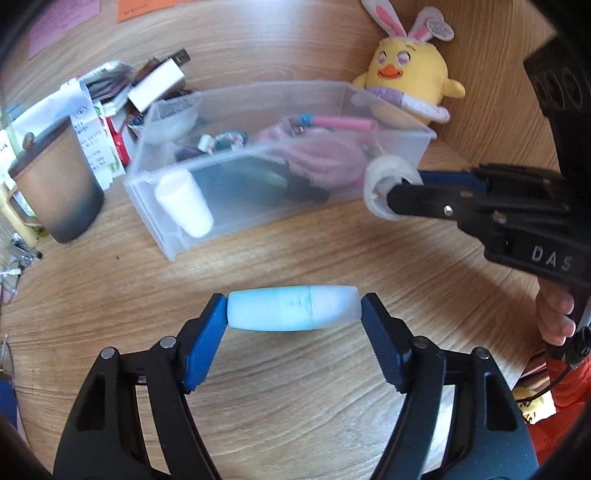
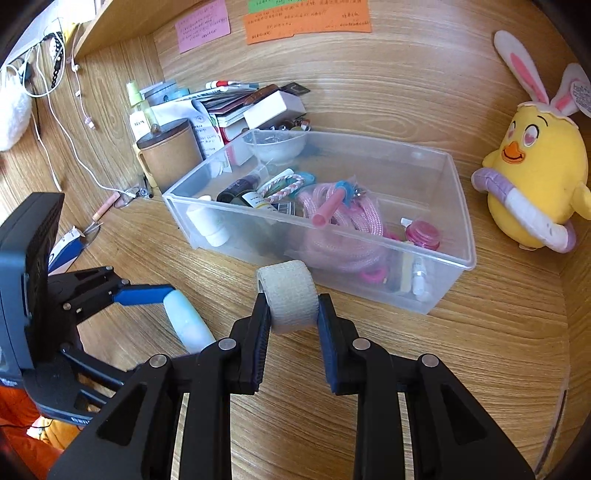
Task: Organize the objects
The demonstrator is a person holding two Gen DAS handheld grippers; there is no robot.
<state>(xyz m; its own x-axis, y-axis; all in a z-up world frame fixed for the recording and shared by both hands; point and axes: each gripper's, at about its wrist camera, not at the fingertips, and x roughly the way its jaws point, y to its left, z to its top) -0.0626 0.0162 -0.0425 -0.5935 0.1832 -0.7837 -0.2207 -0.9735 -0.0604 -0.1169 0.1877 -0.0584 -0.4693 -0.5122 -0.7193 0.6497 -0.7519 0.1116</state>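
Left wrist view: left claw point(image 1: 293, 308) pinches pale blue plastic tube point(image 1: 291, 308) endwise above worktop point(image 1: 295, 251). Right claw point(image 2: 291, 310) clamps beige bandage roll point(image 2: 290, 295) near clear plastic bin point(image 2: 454, 206).

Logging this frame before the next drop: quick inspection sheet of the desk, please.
Surface: wooden desk, bare in front of the bin.
Job's things: clear plastic bin with pink rope and small bottles inside; beige tape roll; pale blue tube.
Clutter: lidded brown cup, pile of booklets and boxes, yellow chick plush.
Grippers: left gripper fingers on the tube's two ends; right gripper shut on the tape roll, near the bin.
Cables: white cable along the left wall.
Surroundings: sticky notes on the back panel.
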